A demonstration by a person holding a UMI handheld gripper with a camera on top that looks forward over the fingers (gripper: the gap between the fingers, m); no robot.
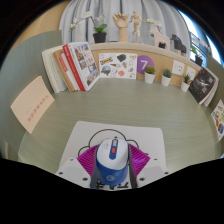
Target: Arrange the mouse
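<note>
The mouse sits right between the two fingers of the tool, at the near edge of the scene. It is a white and blue mouse with a reddish mark at the scroll wheel, and its long axis runs straight away from the tool, nose pointing toward the far side of the tabletop. The magenta pads flank it on the left and right, close against its sides. From here the tool looks narrowed around the mouse and seems to be gripping it, though the actual contact lines are hidden under the mouse's body, so I would call that likely rather than certain.

Under and just beyond the mouse lies a pale grey mat, a rectangle set squarely on the green tabletop, its long sides running left to right. The mouse overlaps its near edge.

The relation that matters: the mouse is not ahead of the tool to be reached for, it is already in its grasp, lined up with the fingers, with the mat's open surface directly ahead. Arranging it looks to me like a matter of carrying it forward a little and setting it down on the mat.

Farther off, a card lies tilted at the left, books lean at the far left, and small potted plants stand along the far edge.
</note>
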